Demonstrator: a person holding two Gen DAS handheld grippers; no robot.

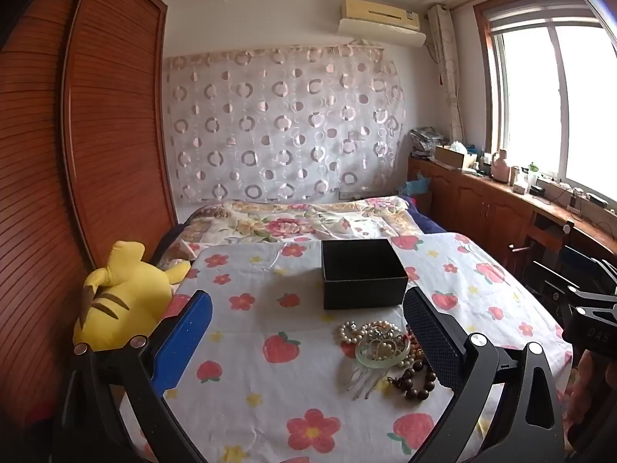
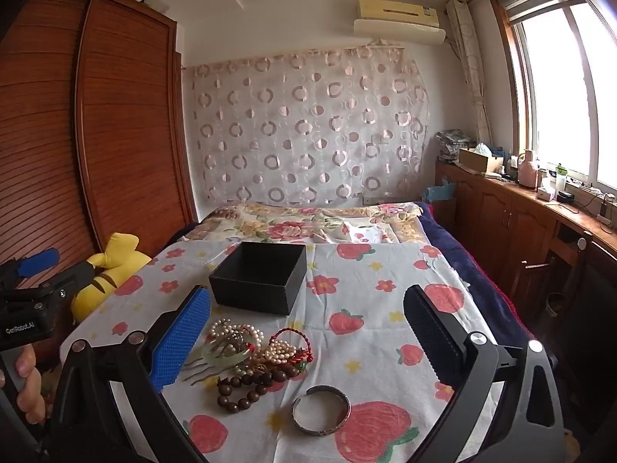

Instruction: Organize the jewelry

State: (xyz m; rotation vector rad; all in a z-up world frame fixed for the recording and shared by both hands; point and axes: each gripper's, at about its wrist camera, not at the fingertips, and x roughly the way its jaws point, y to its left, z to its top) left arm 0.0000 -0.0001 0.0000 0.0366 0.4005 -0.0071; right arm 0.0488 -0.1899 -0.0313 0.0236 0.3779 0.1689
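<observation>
Count: one black box (image 2: 259, 281), open top, at 12 o'clock from the jewelry pile (image 2: 254, 351). In the pile: one green bangle (image 2: 225, 355), one hair comb (image 2: 200, 372), one red cord bracelet (image 2: 293, 345), pearl strands tangled, number unclear. One wooden bead bracelet (image 2: 246, 386) at 6 o'clock. One metal cuff (image 2: 321, 414) apart at 5 o'clock. One yellow plush toy (image 2: 112, 266).

Both wrist views look slightly downward, sharing the black box (image 1: 364, 274).
</observation>
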